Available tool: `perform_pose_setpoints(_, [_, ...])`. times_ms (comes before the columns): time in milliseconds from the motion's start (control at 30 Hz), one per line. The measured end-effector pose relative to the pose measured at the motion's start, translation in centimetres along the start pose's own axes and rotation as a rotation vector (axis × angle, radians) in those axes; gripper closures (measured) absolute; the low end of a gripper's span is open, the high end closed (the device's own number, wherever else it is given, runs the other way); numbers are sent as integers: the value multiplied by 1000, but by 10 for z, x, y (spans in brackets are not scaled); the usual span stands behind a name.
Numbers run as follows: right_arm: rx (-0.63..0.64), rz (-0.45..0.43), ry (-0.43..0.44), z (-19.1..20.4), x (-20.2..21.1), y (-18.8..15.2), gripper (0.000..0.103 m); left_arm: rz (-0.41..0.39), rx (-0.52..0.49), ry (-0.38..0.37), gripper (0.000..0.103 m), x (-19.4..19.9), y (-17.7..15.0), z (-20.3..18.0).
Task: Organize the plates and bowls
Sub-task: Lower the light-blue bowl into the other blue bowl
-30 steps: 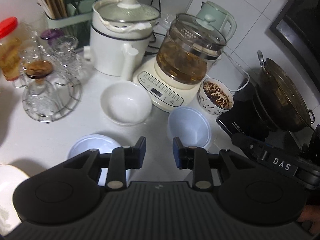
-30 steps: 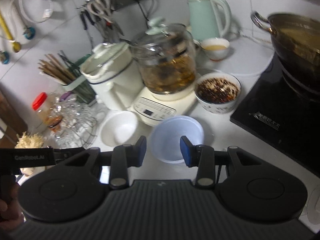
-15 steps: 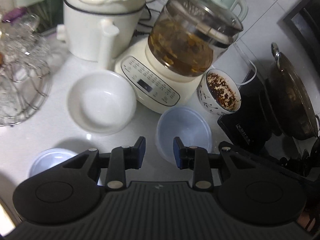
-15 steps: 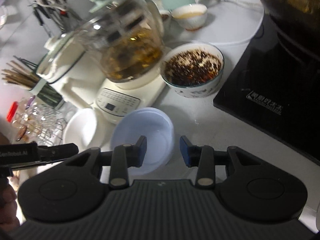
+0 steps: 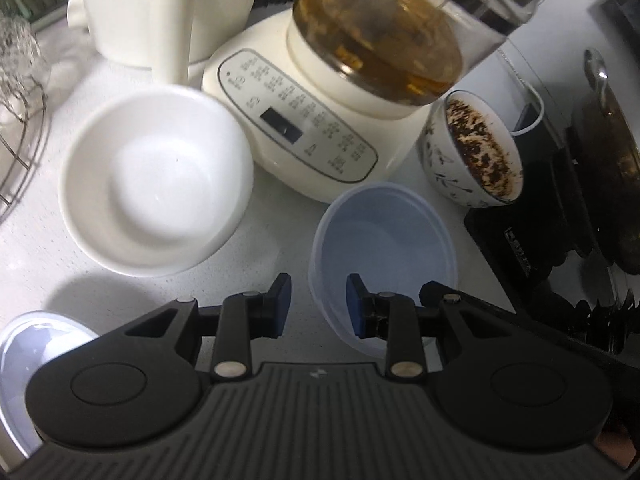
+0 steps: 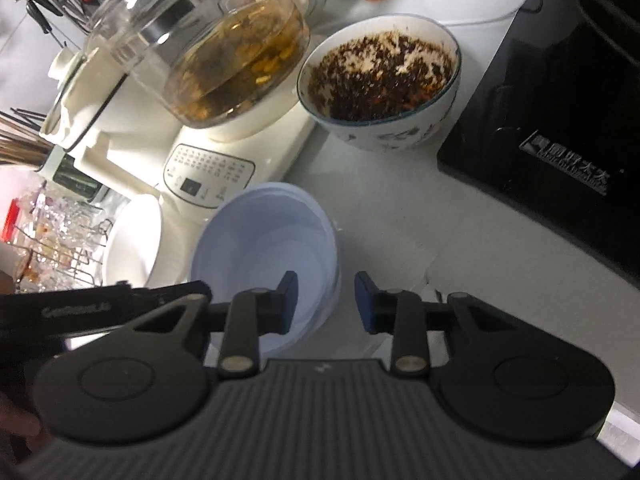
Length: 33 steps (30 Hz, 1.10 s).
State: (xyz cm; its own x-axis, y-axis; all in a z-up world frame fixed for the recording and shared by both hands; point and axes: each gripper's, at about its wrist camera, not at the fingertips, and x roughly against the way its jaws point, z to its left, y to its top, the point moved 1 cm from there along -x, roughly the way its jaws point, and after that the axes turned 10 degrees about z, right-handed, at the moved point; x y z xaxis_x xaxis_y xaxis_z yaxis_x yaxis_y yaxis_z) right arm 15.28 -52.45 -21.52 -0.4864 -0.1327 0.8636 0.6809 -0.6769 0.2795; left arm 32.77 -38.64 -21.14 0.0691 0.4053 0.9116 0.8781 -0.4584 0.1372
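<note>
A pale blue plastic bowl point(image 5: 384, 240) stands upright on the white counter in front of the kettle base. My left gripper point(image 5: 318, 304) straddles its near left rim, one finger inside the bowl and one outside, with a gap on both sides. In the right wrist view my right gripper point(image 6: 326, 300) straddles the right rim of the same bowl point(image 6: 264, 248). Its jaws are closing and the pads stand clear of the rim. An empty white bowl point(image 5: 156, 184) sits just left of the blue one. A pale blue plate point(image 5: 36, 364) lies at the lower left.
Close behind the bowls stands a glass kettle on a cream base point(image 5: 320, 120). A patterned bowl of dark food point(image 6: 380, 80) sits beside a black induction cooker point(image 6: 560, 140) with a pot point(image 5: 608, 152). A white pot point(image 5: 160, 8) and a wire rack of glasses point(image 6: 60, 240) are at the left.
Both grippers have come down and forward onto the blue bowl, which now fills more of each view. The right gripper's jaws have narrowed. The bowls have not moved.
</note>
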Motion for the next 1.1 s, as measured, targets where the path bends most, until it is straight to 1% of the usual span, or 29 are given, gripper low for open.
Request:
perform_pose_setpoints(100, [-18, 13, -1, -1, -6, 1, 71, 19, 13, -1, 71, -8, 3, 4])
perform_pose_setpoints(133, [-18, 15, -4, -1, -7, 0, 71, 21, 16, -4, 75, -9, 3, 4])
perform_pose_setpoints(167, [-16, 18, -3, -1, -9, 0, 71, 26, 20, -7, 77, -10, 4, 5])
perform_pose_setpoints(233, [-16, 21, 6, -2, -10, -1, 76, 32, 30, -26, 83, -10, 3, 8])
perform_pose_setpoints(367, [-11, 16, 17, 0, -12, -1, 83, 40, 7, -27, 86, -11, 2, 6])
perform_pose_setpoints(500, [4, 14, 17, 3, -12, -3, 84, 37, -13, -11, 87, -11, 1, 4])
perform_pose_setpoints(600, [-8, 15, 26, 4, -11, -4, 85, 36, -19, -10, 87, -7, 0, 4])
perform_pose_setpoints(767, [2, -7, 30, 10, -2, -5, 85, 17, -33, -13, 87, 4, -2, 1])
perform_pose_setpoints(1100, [18, -59, 54, 26, 32, -14, 85, -30, -40, -32, 87, 48, -19, -4])
